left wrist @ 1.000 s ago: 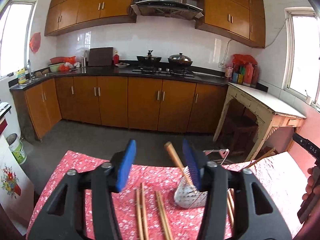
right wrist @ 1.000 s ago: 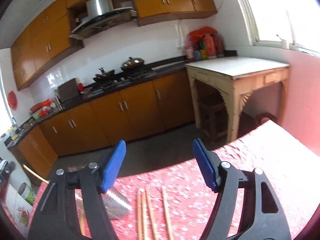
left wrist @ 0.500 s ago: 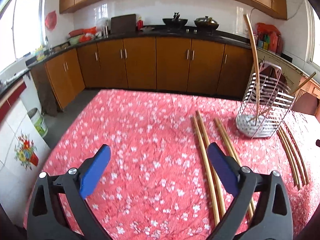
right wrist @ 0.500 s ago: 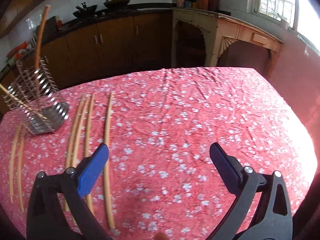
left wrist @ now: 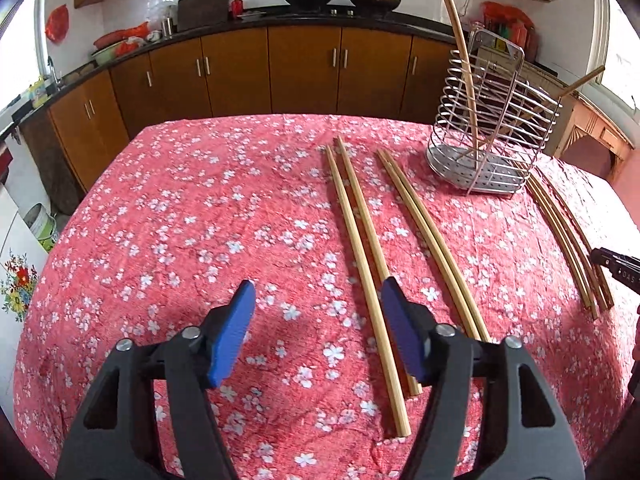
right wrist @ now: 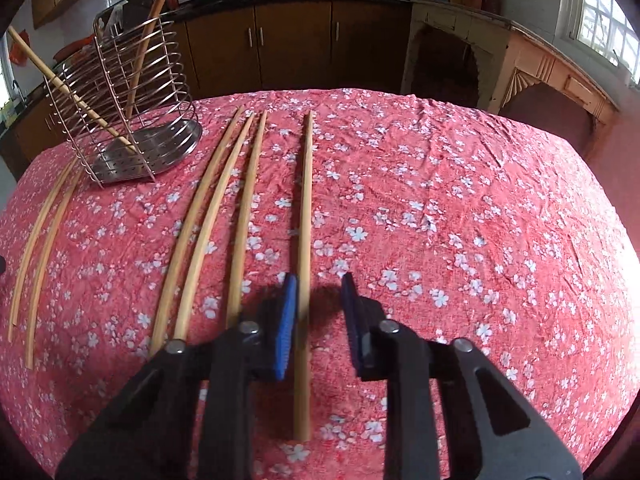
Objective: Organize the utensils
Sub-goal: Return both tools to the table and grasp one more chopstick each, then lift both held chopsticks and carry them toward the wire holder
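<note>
Right gripper (right wrist: 318, 292) jaws closing, still apart, lone chopstick (right wrist: 306, 200) between blue pads. Left gripper (left wrist: 316, 304) jaws closing on bare cloth, chopstick pair (left wrist: 356, 232) at 2 o'clock. Wire holder (left wrist: 480, 140) farther, 1 o'clock.

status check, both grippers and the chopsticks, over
Right gripper jaws closing around lone chopstick, not yet gripped. Left gripper jaws closing, empty, beside leftmost chopstick pair. Wire holder upright; nothing blocking.
</note>
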Motion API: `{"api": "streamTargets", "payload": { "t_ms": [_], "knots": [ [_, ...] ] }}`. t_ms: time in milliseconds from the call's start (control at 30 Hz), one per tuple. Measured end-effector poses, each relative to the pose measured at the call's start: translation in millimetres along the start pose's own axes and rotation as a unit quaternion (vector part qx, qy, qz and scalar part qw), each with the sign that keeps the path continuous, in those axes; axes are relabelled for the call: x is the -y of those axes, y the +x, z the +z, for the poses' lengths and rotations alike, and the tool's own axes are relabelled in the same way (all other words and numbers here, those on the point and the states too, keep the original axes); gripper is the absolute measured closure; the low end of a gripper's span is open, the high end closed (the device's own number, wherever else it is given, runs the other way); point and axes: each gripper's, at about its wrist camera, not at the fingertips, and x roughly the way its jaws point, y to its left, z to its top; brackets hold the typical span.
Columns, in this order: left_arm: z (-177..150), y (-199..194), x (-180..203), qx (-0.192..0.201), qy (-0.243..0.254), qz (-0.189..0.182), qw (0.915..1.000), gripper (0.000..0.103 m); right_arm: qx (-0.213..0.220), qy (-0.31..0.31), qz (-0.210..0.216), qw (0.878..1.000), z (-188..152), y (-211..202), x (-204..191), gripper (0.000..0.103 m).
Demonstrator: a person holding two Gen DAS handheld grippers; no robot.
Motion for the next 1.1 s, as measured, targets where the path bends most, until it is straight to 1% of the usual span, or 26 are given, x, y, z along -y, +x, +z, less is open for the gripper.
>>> {"api": "streamTargets", "payload": {
  "t_ms": [33, 100, 167, 233, 267, 333, 367, 467, 500, 600, 633, 767, 867, 933, 967, 1100],
  "knots": [
    [-1.7, 2.1, 2.6, -0.006, 0.002, -0.002, 1.0000, 0.047, -0.002, 0.007, -0.009, 1.000, 2.5, -0.7, 4.2, 0.094],
    [-5.0, 5.6, 7.7, -0.015, 0.007, -0.006, 0.9998, 0.054, -0.004, 0.037, -0.016, 0.999, 5.9, -0.4, 17.7, 0.094],
    [-7.1, 9.3, 11.3, -0.022, 0.011, -0.011, 0.9996, 0.058, -0.004, 0.049, -0.017, 0.999, 6.4, -0.7, 26.7, 0.095],
    [-7.7, 12.1, 16.1, -0.029, 0.017, -0.016, 0.9993, 0.066, -0.003, 0.048, -0.016, 0.999, 6.0, -0.2, 29.1, 0.095],
    [-8.1, 13.1, 18.4, -0.031, 0.021, -0.014, 0.9992, 0.068, -0.001, 0.047, -0.014, 0.999, 6.1, -0.4, 27.7, 0.095],
    [-6.5, 17.3, 20.8, -0.037, 0.027, -0.012, 0.9989, 0.078, 0.001, 0.045, -0.015, 0.999, 5.8, 0.4, 27.9, 0.095],
    [-6.5, 18.5, 21.7, -0.036, 0.028, -0.012, 0.9989, 0.080, 0.001, 0.045, -0.015, 0.999, 6.0, 0.7, 27.4, 0.095],
    [-3.7, 21.2, 23.3, -0.034, 0.034, 0.003, 0.9989, 0.089, 0.003, 0.043, -0.017, 0.999, 5.9, 1.7, 26.2, 0.095],
    [-1.9, 23.4, 22.9, -0.033, 0.035, 0.009, 0.9988, 0.095, 0.004, 0.041, -0.019, 0.999, 6.6, 2.6, 26.2, 0.095],
    [9.2, 33.2, 20.1, -0.034, 0.028, 0.024, 0.9987, 0.095, 0.006, 0.046, -0.024, 0.999, 11.4, 3.4, 25.3, 0.095],
    [15.1, 38.4, 16.6, -0.034, 0.023, 0.034, 0.9986, 0.095, 0.007, 0.051, -0.028, 0.998, 14.2, 5.4, 28.1, 0.095],
    [32.8, 53.4, 1.1, -0.033, -0.001, 0.050, 0.9982, 0.096, 0.013, 0.070, -0.041, 0.997, 23.2, 12.8, 42.0, 0.095],
    [35.9, 56.6, -7.6, -0.030, -0.006, 0.042, 0.9986, 0.095, 0.013, 0.075, -0.037, 0.996, 23.1, 12.5, 48.3, 0.093],
    [32.7, 52.8, -12.0, -0.029, -0.011, 0.030, 0.9991, 0.095, 0.012, 0.072, -0.033, 0.997, 18.1, 8.6, 49.1, 0.086],
    [29.6, 50.7, -13.4, -0.029, -0.009, 0.024, 0.9992, 0.095, 0.012, 0.071, -0.030, 0.997, 14.4, 6.3, 49.2, 0.080],
    [9.5, 36.5, -17.0, -0.024, 0.002, 0.006, 0.9997, 0.095, 0.009, 0.076, -0.023, 0.997, -0.9, -2.5, 50.3, 0.079]
  ]
}}
